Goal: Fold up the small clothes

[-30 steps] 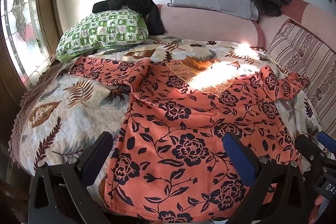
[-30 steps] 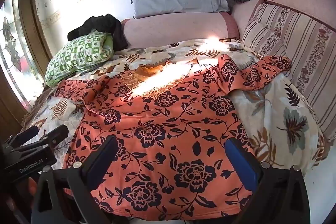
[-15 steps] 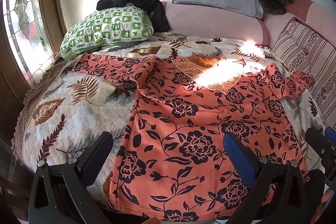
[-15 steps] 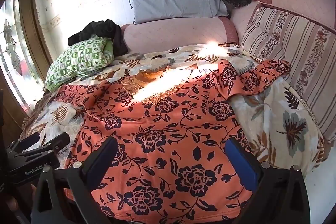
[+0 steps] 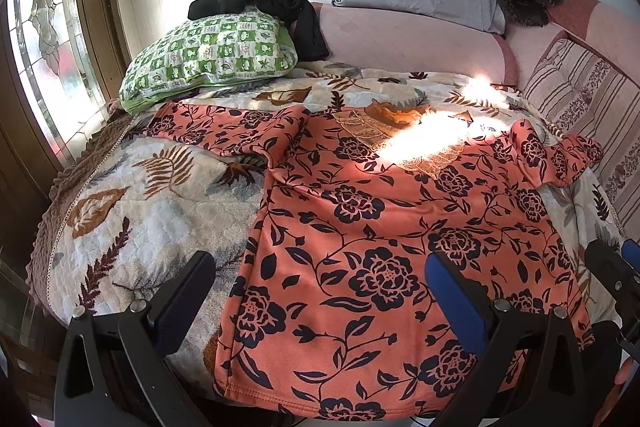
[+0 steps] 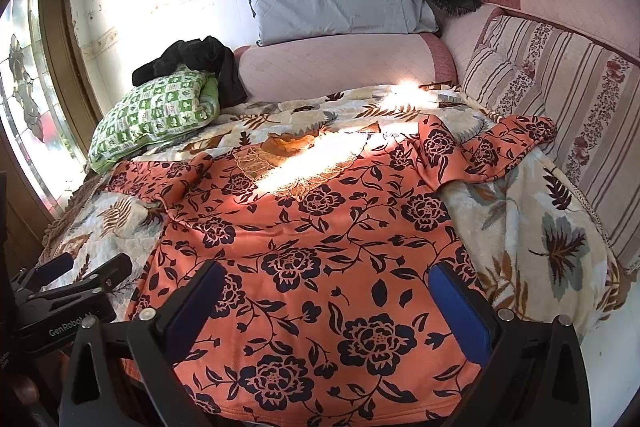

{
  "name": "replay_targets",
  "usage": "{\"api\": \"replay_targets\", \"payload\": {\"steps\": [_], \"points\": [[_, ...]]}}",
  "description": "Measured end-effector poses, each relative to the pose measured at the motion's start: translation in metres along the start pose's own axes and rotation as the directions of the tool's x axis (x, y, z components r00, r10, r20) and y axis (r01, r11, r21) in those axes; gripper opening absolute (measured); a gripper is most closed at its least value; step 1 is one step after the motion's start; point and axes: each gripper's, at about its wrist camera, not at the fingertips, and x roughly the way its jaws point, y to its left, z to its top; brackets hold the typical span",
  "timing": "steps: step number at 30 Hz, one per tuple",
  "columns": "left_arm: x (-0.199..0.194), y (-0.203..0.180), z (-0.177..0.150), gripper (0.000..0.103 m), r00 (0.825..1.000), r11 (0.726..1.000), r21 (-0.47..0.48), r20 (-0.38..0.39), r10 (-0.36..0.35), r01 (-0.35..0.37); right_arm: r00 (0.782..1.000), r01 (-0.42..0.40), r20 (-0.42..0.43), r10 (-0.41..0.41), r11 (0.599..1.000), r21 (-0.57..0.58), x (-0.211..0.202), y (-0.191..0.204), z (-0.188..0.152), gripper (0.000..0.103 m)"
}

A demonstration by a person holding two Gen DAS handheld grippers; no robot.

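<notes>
Because the orange flowered top (image 5: 384, 235) lies spread flat on the bed (image 5: 132, 211), hem toward me and both sleeves out to the sides, I judge it a thin, soft knit that is light and will sag and slide as soon as I lift it. The left gripper (image 5: 316, 291) hovers over the hem near its left corner, jaws wide and holding nothing; the right gripper (image 6: 324, 299) hovers over the right half of the hem, jaws wide and empty too. I would pinch the doubled stitched hem edge (it looks firmer than the middle), or take a sleeve (image 6: 508, 143) at its cuff. The quilt below is plush, so I must close on the top only, not on the bedcover.
</notes>
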Motion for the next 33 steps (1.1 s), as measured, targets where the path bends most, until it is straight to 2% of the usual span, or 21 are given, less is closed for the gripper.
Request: {"api": "replay_targets", "payload": {"steps": [33], "points": [[-0.0021,0.0015,-0.0027,0.103,1.000,1.000,-0.002,-0.002,-0.002,0.002,1.000,-0.009,0.018,0.009,1.000,-0.008,-0.0051,0.0041,0.0036,0.103]]}}
